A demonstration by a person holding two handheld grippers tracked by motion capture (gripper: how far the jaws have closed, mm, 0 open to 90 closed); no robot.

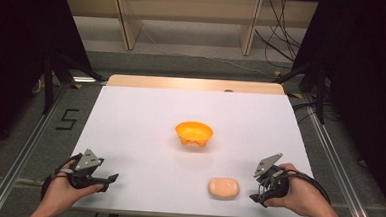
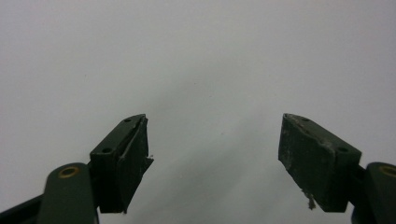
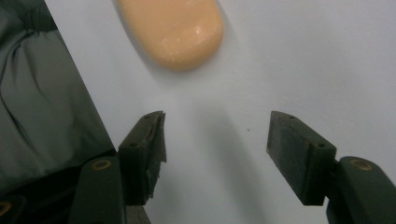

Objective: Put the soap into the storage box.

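Note:
A peach-coloured oval soap bar (image 1: 223, 187) lies near the front edge of the white table (image 1: 145, 116), right of centre. An orange bowl (image 1: 193, 133) sits upright at the table's middle. My right gripper (image 1: 254, 196) is just right of the soap, held by a hand, and points left toward it. In the right gripper view its jaws stand open and empty (image 3: 217, 154), with the soap (image 3: 173, 30) a short way ahead. My left gripper (image 1: 109, 179) rests at the front left, open over bare table (image 2: 215, 154).
The table's front edge runs close under both hands; dark fabric (image 3: 42, 107) lies past it. Metal rails (image 1: 23, 149) flank the table on the floor. Wooden legs and cables (image 1: 277, 38) stand beyond the far edge.

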